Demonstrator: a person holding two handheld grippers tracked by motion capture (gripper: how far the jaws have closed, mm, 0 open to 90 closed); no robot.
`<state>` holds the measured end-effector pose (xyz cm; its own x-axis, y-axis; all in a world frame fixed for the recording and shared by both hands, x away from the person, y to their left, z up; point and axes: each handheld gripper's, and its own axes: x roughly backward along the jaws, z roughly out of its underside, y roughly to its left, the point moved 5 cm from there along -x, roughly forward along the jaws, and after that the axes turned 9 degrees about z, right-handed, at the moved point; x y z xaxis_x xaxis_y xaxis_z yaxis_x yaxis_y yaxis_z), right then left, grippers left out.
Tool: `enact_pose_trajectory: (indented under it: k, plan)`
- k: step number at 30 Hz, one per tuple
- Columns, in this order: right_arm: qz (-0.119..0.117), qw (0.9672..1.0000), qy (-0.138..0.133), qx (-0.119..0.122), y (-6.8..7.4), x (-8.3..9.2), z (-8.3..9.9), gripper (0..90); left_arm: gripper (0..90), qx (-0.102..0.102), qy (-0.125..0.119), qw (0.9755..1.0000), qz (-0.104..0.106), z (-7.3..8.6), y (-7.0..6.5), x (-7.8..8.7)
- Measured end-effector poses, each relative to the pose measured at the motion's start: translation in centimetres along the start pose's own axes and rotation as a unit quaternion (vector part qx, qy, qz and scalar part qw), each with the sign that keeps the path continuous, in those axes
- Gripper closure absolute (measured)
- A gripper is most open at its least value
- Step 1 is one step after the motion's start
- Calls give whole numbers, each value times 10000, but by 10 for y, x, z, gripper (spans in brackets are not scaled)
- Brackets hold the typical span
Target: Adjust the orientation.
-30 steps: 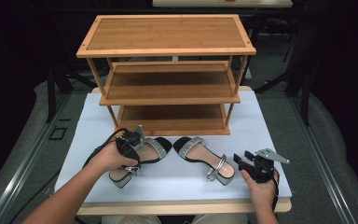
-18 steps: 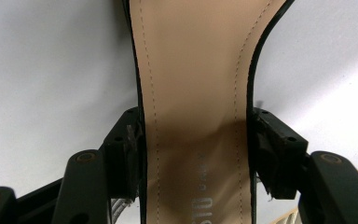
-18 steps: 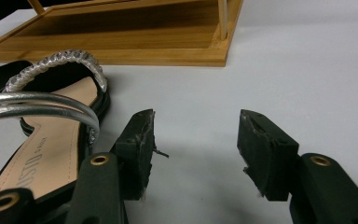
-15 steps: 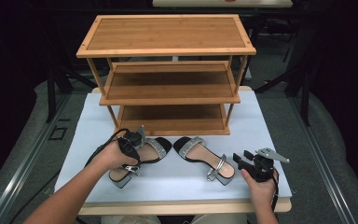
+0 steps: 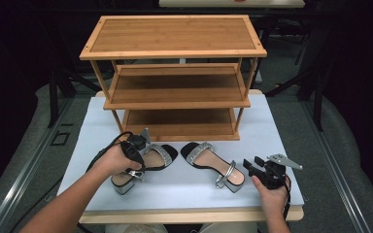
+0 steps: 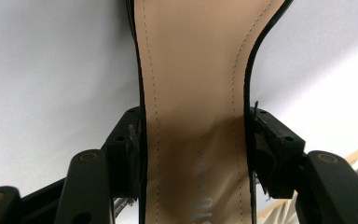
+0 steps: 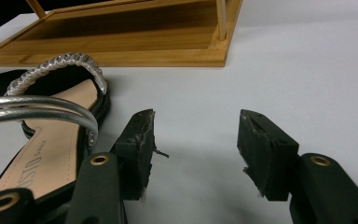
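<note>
Jaws of the left gripper (image 6: 193, 154) have just been closing and now pinch the black, tan-lined sandal with a silver strap (image 5: 143, 162) across its sole on the white worktop (image 5: 277, 131), ready for lifting, while the right gripper (image 7: 196, 154) waits spread and empty.

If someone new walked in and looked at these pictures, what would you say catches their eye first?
Most likely the three-tier wooden shoe rack, standing bare at the back of the white table. In front of it lie two black sandals with silver straps: the left gripper has just been closing its jaws across the sole of the left sandal, while the right gripper waits open beside the right sandal.
</note>
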<state>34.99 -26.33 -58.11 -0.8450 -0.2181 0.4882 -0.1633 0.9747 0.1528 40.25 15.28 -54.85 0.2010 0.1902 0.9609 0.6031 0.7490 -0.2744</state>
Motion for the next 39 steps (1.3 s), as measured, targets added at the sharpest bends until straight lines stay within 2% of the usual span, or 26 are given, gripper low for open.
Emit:
enact_pose_trajectory:
  k: [5, 6, 13, 17, 20, 22, 23, 26, 27, 29, 32, 34, 39]
  plan:
    - [6, 10000, 17, -14, 0, 0, 0, 457, 428, -40, -9, 10000, 15, 5, 4, 5]
    - [11, 10000, 23, -21, 0, 0, 0, 457, 428, 30, -62, 10000, 44, 6, 4, 7]
    - [-8, 9999, 22, -98, -1, -2, 0, 457, 428, 24, -267, 9996, 17, 12, 9, 23]
    - [5, 10000, 54, -44, 0, -1, 1, 457, 428, 106, -382, 9992, 13, 15, 14, 38]
    - [-16, 10000, 13, -78, 0, 0, 0, 457, 428, 190, -471, 9987, -27, 15, 16, 43]
    - [-20, 9999, -105, -116, -1, 1, -2, 457, 428, 272, -549, 9981, -57, 15, 20, 48]
    - [-16, 9999, -57, -94, -2, 2, -2, 457, 428, 299, -566, 9979, -59, 14, 21, 49]
    - [-26, 9999, -46, -103, -2, 2, -1, 457, 428, 378, -627, 9973, -52, 11, 24, 49]
    - [-13, 9999, -37, -98, -2, 2, -1, 457, 428, 432, -641, 9970, -108, 6, 27, 48]
    - [-30, 9999, -51, -117, -1, 2, -2, 457, 428, 488, -652, 9966, -131, 4, 28, 46]
    - [-33, 9999, -86, -127, -1, 2, -2, 457, 428, 595, -701, 9957, -149, -9, 27, 42]
    - [-31, 9999, -85, -140, -1, 2, -2, 457, 428, 603, -710, 9955, -161, -11, 27, 42]
    - [-42, 9998, -91, -143, -2, 3, -3, 457, 428, 832, -947, 9918, -227, -26, 27, 39]
